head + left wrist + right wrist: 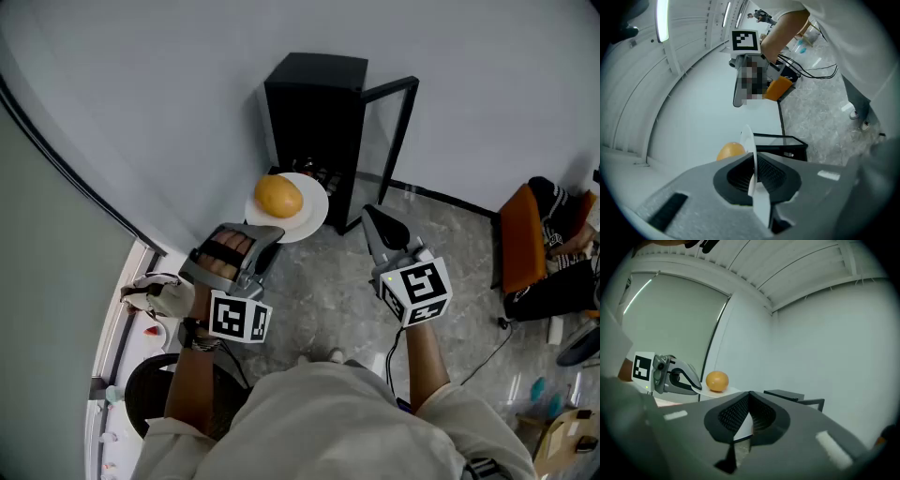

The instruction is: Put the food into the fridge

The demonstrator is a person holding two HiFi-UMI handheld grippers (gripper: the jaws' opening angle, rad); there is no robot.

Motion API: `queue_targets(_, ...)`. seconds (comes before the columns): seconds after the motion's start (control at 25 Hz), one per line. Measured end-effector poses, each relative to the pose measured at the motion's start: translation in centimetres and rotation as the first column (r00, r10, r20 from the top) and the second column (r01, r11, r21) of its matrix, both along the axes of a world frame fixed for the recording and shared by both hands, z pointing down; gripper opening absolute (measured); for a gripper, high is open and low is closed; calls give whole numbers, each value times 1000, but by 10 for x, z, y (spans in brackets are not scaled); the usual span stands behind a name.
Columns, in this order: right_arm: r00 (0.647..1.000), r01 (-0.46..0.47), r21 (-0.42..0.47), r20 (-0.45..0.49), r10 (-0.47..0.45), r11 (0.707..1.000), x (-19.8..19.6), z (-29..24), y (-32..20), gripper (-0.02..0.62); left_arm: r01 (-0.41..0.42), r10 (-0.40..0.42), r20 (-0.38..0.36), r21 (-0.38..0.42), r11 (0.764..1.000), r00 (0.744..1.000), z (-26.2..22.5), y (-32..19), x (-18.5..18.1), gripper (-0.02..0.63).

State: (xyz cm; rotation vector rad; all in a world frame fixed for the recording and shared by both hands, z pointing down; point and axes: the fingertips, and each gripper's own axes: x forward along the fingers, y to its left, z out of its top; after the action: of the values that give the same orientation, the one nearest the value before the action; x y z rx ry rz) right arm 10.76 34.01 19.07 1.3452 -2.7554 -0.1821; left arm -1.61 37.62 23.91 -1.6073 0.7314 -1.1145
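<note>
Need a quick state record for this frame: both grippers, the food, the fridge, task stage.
left gripper: jaws shut on the plate's rim
plate: white, held off the floor near the fridge's open front
orange: sits on the plate
right gripper: jaws together, nothing between them
fridge: small, black, against the wall
door: glass, swung open
task stage: food not yet inside

There is one orange [278, 196], one white plate [312, 214], one black fridge [314, 103] with one glass door [386, 141], one chair [520, 239], and two claws: the left claw [265, 232] and the right claw [368, 212].
</note>
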Motion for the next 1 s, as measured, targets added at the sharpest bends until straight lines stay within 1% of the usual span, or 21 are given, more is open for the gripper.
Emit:
queue_targets(0.12, 1000, 3, -5, 6, -3, 1000, 5, 1, 1, 5, 2, -2, 1, -3, 1000, 1000, 1, 2, 4, 20)
queue_targets(0.32, 997, 21, 2, 74, -22, 1000, 16, -1, -3, 6, 12, -12, 5, -5, 1000, 1000, 5, -3, 10, 20)
queue_targets(0.4, 996, 23, 8, 83, -23, 1000, 20, -1, -7, 6, 20, -20, 8, -5, 1000, 1000, 6, -6, 11, 20)
queue_targets(0.48, 997, 30, 14, 75, -31, 999, 24, -2, -11, 6, 31, -31, 10, -4, 1000, 999, 6, -10, 15, 20)
queue_targets(0.64, 997, 74, 27, 10, -75, 997, 26, 3, -17, 6, 52, -52, 12, 1, 999, 999, 7, -19, 21, 20)
queue_targets(0.72, 996, 84, 28, -6, -84, 996, 27, 7, -21, 6, 60, -60, 18, -2, 998, 998, 9, -23, 24, 20)
queue_targets(1.0, 998, 66, 2, 10, -66, 998, 38, 18, -47, 6, 64, -64, 12, -8, 998, 998, 15, -44, 31, 20)
